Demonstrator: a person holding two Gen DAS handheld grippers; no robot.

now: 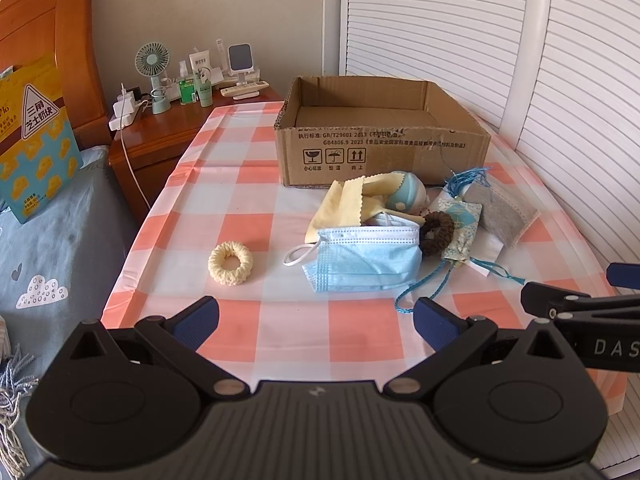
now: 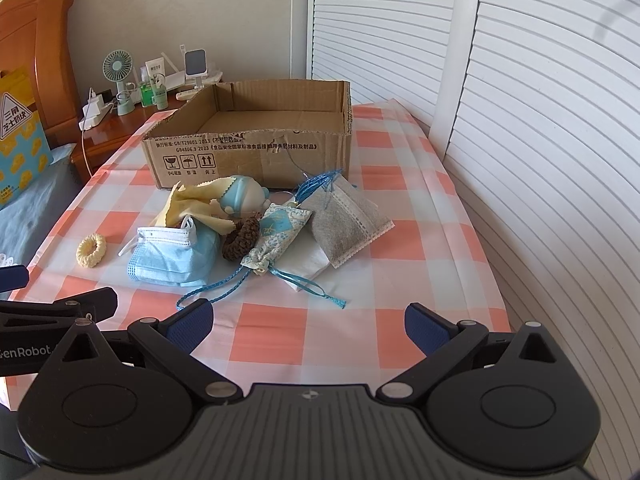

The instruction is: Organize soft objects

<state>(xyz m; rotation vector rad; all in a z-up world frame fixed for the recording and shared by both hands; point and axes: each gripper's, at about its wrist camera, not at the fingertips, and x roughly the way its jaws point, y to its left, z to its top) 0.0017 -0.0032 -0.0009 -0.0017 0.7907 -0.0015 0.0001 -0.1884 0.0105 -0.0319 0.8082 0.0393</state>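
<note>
Blue-padded, both the left gripper (image 1: 316, 320) and right gripper (image 2: 308, 320) are held apart, empty; ahead lies a surgical mask (image 1: 360, 256) before the cardboard box (image 1: 380, 152).

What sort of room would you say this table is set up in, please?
Most likely a bedroom at home. A wooden headboard rises beside a bed with cloud-print bedding, a nightstand holds a small fan and toiletries, and white louvred doors look like a wardrobe.

The left gripper (image 1: 316, 320) hovers over the checkered desk (image 1: 248, 200), jaws wide apart and holding nothing. A cream scrunchie (image 1: 231, 264) lies apart from the mask (image 1: 360, 258), which lies before the box (image 1: 380, 136).
</note>
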